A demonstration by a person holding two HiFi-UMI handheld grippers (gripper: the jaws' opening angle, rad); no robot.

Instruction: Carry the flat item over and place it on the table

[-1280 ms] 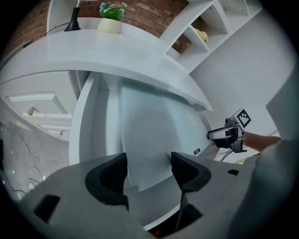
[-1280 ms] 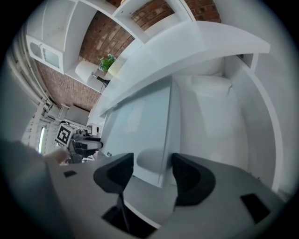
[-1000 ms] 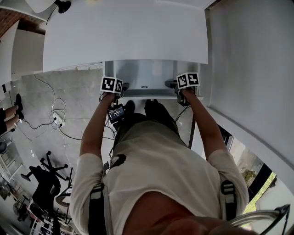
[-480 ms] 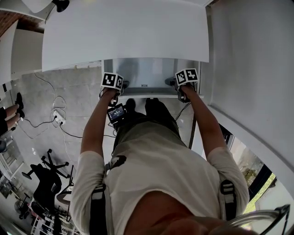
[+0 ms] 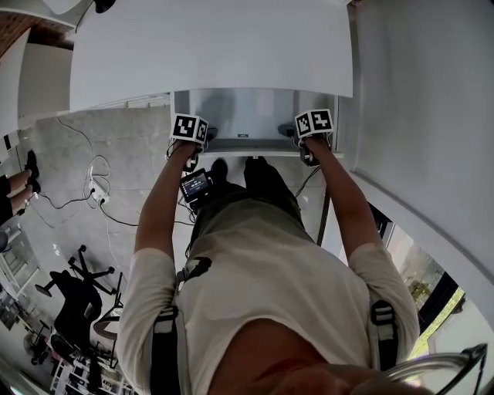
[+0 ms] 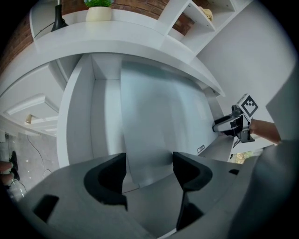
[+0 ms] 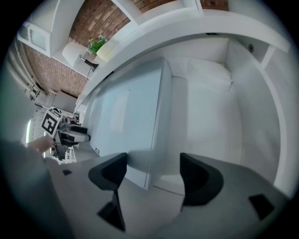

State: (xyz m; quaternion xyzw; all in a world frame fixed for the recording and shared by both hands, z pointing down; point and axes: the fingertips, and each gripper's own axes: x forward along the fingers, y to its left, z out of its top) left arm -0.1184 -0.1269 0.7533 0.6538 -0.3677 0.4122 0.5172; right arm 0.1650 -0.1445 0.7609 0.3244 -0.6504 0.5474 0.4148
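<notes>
The flat item is a pale grey panel (image 5: 243, 116) just below the near edge of the white table (image 5: 208, 54). My left gripper (image 5: 202, 139) is at its near left corner and my right gripper (image 5: 297, 137) at its near right corner. In the left gripper view the panel (image 6: 159, 121) has its corner between my left gripper's (image 6: 148, 175) open jaws, pads apart from it. In the right gripper view the panel's (image 7: 126, 116) thin edge runs between my right gripper's (image 7: 152, 175) jaws. Those jaws have just been opening and touch nothing.
A white wall (image 5: 424, 116) closes in on the right. Cables and a power strip (image 5: 96, 197) lie on the grey floor at left, with an office chair (image 5: 77, 289) behind. A potted plant (image 6: 99, 11) stands on the table's far side.
Both marker cubes sit slightly nearer the table edge in the picture. The panel has stayed where it was.
</notes>
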